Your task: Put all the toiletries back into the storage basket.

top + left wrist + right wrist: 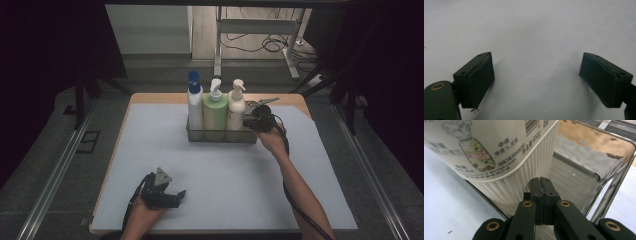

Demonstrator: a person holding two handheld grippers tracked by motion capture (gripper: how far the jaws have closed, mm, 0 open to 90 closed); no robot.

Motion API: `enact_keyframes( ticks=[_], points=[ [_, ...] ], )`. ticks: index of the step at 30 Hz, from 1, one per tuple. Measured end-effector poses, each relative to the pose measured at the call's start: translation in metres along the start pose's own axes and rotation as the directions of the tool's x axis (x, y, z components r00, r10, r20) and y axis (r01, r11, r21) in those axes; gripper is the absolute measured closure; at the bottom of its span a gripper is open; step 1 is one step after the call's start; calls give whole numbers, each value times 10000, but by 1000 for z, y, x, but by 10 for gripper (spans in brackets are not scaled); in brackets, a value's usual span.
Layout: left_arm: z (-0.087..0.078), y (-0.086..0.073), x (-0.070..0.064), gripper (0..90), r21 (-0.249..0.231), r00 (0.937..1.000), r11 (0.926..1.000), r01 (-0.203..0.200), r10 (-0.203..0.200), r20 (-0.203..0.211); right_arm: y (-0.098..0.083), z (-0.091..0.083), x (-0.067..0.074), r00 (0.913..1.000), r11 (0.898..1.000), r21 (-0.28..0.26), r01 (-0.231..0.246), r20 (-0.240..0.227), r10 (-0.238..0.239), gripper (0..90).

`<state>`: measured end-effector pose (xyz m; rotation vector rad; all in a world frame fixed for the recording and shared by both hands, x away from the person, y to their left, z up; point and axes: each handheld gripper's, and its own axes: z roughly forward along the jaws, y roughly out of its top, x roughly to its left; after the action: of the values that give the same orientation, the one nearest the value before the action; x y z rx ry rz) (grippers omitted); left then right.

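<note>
High view: the desk, covered by a pale mat, carries a clear rectangular tray near its far middle. Three bottles stand upright in it, side by side: a white bottle with a blue cap at the left, a green pump bottle in the middle and a cream pump bottle at the right.

My right claw sits at the tray's right end, just beside the cream bottle. In the right gripper view its jaws are pressed together with nothing visible between them, the tips reaching over the tray's wall and close against the bottle's ribbed base; I cannot tell whether they touch it.

My left claw rests low over the near-left desk, well apart from the tray. In the left gripper view its jaws are spread wide over bare mat.

Assessment: all three bottles are seated in the tray, so the loading looks largely done. What remains appears to be nudging the cream bottle or tray square, then withdrawing.
</note>
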<state>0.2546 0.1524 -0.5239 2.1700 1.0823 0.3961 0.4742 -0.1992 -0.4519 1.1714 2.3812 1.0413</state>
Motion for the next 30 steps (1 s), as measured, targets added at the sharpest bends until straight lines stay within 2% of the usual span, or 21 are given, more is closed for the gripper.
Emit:
enact_keyframes(
  ticks=[21, 30],
  points=[
    [0, 0, 0, 121, -24, 10000, 10000, 38, -38, 13, 1, -3, 7, 10000, 10000, 31, 18, 55, -18, 900],
    [0, 0, 0, 121, -24, 10000, 10000, 41, -41, 13, -2, -1, 9, 9999, 9998, 206, 50, 101, -52, 900]
  ],
)
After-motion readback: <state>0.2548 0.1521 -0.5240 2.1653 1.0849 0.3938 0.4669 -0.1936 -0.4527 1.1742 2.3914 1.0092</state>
